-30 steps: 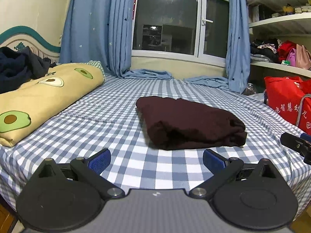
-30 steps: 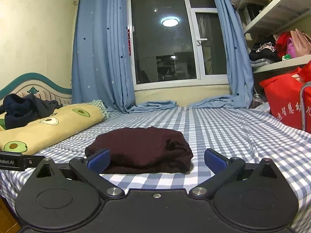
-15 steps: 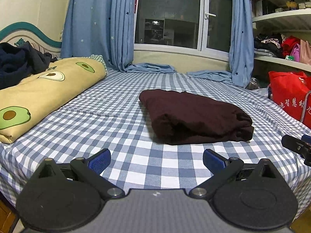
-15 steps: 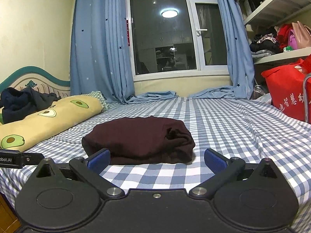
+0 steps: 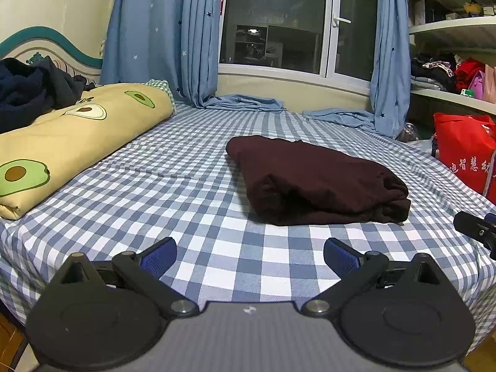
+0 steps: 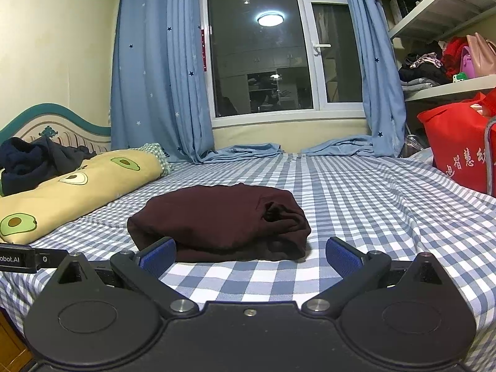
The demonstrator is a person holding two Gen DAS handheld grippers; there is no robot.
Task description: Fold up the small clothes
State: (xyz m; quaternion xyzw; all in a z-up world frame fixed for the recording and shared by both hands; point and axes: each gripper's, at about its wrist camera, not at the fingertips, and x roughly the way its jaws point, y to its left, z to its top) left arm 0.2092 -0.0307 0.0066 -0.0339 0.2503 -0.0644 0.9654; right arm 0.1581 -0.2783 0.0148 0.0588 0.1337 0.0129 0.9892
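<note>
Both grippers' fingers [image 5: 158, 252] spread wide, empty, before folded maroon garment [image 5: 316, 179]; avocado pillow [image 5: 77, 136] well left.

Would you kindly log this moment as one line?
maroon garment: folded on bed | left hand-held gripper: open, empty | right hand-held gripper: open, empty

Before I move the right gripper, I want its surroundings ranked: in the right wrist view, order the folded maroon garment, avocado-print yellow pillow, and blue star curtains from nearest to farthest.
1. Folded maroon garment, directly ahead on the bed.
2. Avocado-print yellow pillow, left side.
3. Blue star curtains, at the window.
</note>
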